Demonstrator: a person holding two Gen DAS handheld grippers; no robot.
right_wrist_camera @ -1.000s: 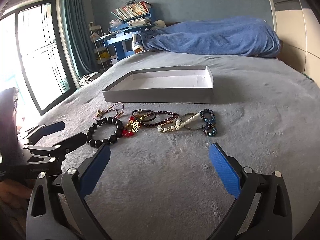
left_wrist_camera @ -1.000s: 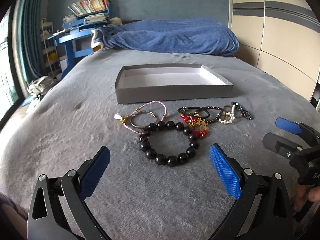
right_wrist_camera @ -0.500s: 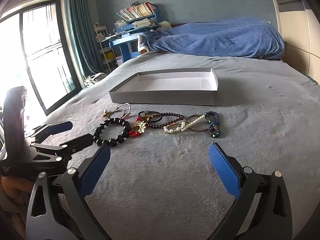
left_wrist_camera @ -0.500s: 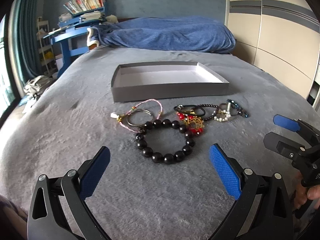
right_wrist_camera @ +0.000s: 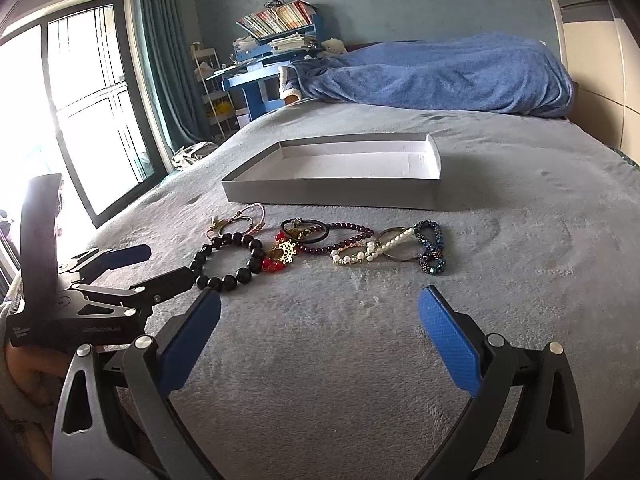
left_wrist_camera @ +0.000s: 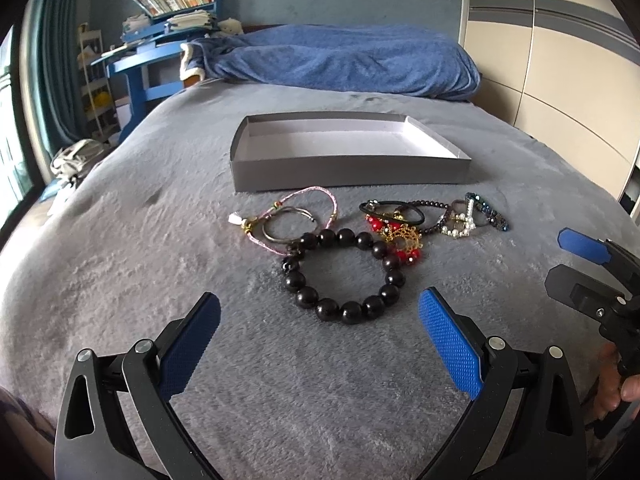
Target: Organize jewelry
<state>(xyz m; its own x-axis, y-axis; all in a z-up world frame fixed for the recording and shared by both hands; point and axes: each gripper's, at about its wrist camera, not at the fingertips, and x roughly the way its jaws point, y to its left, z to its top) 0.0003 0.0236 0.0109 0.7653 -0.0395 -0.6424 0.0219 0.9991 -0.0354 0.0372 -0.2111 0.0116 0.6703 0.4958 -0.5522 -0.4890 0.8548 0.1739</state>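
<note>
A row of bracelets lies on the grey bed in front of an empty grey box. A black bead bracelet lies nearest. Behind it are a pink cord bracelet with a metal ring, a red and gold piece, a pearl bracelet and a dark blue beaded one. My left gripper is open, just short of the black beads. My right gripper is open and empty, to the right.
A rumpled blue blanket lies at the head of the bed. A blue desk with stacked books stands beyond the bed's left side. A window is at the left, wardrobe doors at the right.
My left gripper has moved closer to the black bead bracelet. My right gripper has moved forward toward the row of bracelets. Both stay open.
</note>
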